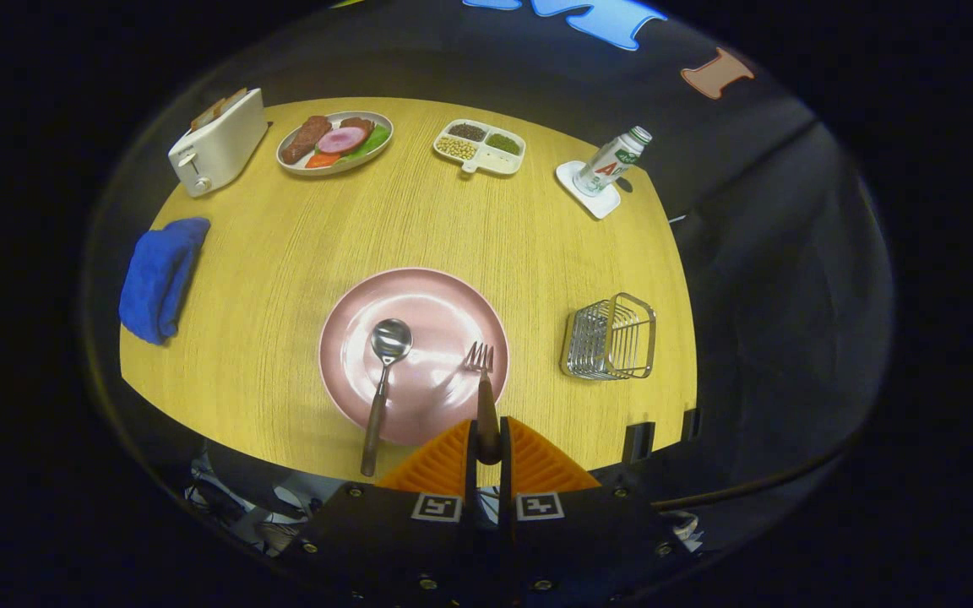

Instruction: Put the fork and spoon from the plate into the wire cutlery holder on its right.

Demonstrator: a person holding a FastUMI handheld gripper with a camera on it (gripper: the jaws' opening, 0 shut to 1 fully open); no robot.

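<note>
Fork (pixel 481 380) first: its handle sits pinched between the two fingers of your gripper (pixel 487 443), both pressing on the very end of it, while the tines reach out over the near right part of the pink plate (pixel 351 304). You seem to hold it by the tip of the handle only, so it could pivot or slip when you swing it; a quick turn would probably be the cause. Keep the wrist level.

Spoon (pixel 383 380) lies just left of the fork, bowl on the plate and handle sticking out past the near rim over the table (pixel 486 228). Sweep low and you might knock that handle and send it off the edge.

Your target, the wire holder (pixel 611 338), stands to the right of the plate, apart from it. It looks light and open-sided, so a fork dropped at a slant could poke through the wires or tip the holder. Lower it tines down, gently.
</note>
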